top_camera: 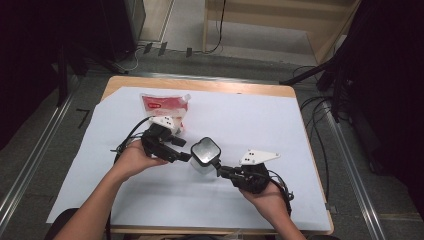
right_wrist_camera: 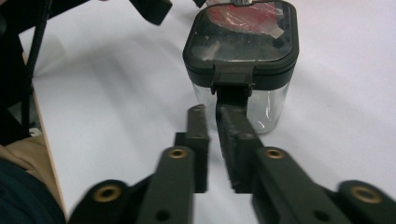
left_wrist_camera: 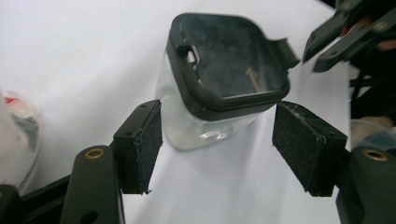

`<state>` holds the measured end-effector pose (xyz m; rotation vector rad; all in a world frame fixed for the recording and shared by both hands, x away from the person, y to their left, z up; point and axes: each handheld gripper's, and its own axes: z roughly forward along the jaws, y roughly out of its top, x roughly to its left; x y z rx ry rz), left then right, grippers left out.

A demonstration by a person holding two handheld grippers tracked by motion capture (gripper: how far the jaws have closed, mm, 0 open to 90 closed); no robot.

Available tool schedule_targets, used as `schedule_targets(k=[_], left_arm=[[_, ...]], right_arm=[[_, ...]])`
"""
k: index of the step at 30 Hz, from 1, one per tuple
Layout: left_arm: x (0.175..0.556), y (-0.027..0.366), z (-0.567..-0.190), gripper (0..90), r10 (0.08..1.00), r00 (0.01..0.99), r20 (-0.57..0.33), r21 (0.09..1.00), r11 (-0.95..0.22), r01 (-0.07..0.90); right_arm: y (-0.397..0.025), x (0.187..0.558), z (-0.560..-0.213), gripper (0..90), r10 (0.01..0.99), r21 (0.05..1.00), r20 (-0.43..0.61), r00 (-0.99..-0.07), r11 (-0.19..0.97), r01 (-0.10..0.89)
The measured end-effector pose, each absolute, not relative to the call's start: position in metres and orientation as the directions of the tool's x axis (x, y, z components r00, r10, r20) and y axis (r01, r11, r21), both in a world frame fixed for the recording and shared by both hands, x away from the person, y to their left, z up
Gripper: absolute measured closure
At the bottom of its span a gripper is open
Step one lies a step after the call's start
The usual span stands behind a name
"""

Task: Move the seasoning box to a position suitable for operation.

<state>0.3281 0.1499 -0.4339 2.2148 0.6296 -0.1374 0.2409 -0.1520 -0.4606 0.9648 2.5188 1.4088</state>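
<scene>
With the left gripper (left_wrist_camera: 217, 140) spread wide around the jar (left_wrist_camera: 219, 84) and the right gripper (right_wrist_camera: 219, 116) nearly pressed together under its lid latch (right_wrist_camera: 232, 77), prying risked tipping the unheld jar.

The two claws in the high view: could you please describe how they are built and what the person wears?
Both are black. The left claw and right claw each carry a white three-cornered plate with dark dots and trail black cables. Close up, the jaws have brass-coloured rivets and rough black pads. The forearms are bare, no sleeves.
</scene>
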Motion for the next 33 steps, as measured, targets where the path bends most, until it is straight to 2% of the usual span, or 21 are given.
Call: schedule_targets(k=[3,6,11,14,19,28,33], left_arm=[[0.328,0.148,-0.434,33.6,0.391,0.875,-0.286,0.689,-0.551,0.471],[0.329,0.148,-0.436,32.3,0.393,0.875,-0.282,0.680,-0.561,0.472],[0.331,0.147,-0.439,31.2,0.390,0.877,-0.282,0.684,-0.559,0.469],[0.332,0.147,-0.440,31.2,0.389,0.878,-0.279,0.690,-0.555,0.465],[0.332,0.146,-0.440,30.7,0.388,0.880,-0.273,0.695,-0.553,0.459],[0.331,0.137,-0.443,28.4,0.383,0.878,-0.286,0.680,-0.565,0.467],[0.329,0.128,-0.444,22.8,0.393,0.886,-0.247,0.686,-0.575,0.446]], right_arm=[[-0.145,0.237,-0.465,90.0,0.558,0.793,0.191,-0.807,0.398,0.462],[-0.137,0.235,-0.468,90.0,0.541,0.785,0.179,-0.821,0.424,0.451],[-0.124,0.243,-0.480,90.0,0.527,0.739,0.236,-0.817,0.448,0.503],[-0.122,0.246,-0.483,90.0,0.533,0.732,0.224,-0.816,0.461,0.502],[-0.128,0.254,-0.486,90.0,0.551,0.729,0.248,-0.797,0.436,0.528],[-0.140,0.263,-0.484,90.0,0.579,0.727,0.222,-0.785,0.439,0.529],[-0.148,0.272,-0.481,90.0,0.589,0.725,0.212,-0.780,0.441,0.530]])
